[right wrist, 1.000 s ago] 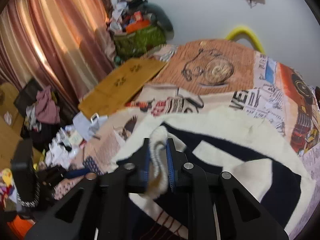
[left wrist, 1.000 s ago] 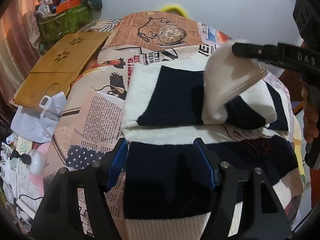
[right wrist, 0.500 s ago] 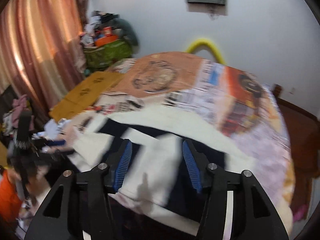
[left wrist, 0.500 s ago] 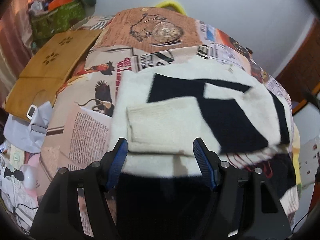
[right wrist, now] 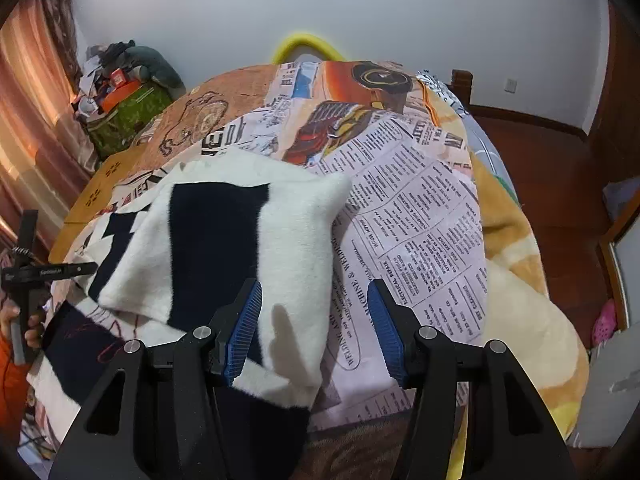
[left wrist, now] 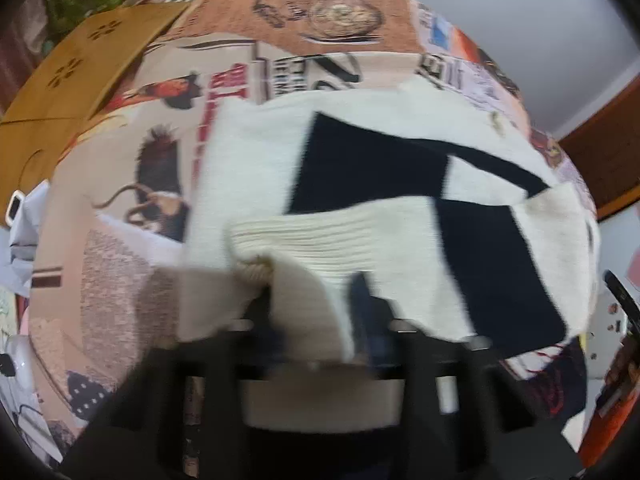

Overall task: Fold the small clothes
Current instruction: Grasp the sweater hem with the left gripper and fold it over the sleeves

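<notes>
A newsprint-patterned bedspread [right wrist: 420, 216] carries the cream-and-navy sweater [right wrist: 224, 248], sleeves folded across its body. The left gripper [left wrist: 312, 304], jaws just closing, pinches the sweater's cream near edge. The right gripper [right wrist: 314, 320] hovers spread over the sweater's right edge, gripping nothing.

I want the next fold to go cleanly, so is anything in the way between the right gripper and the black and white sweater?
Nothing visible. The right gripper hangs open over the sweater's near edge, with only cloth and the printed bedspread below its fingers.
</notes>
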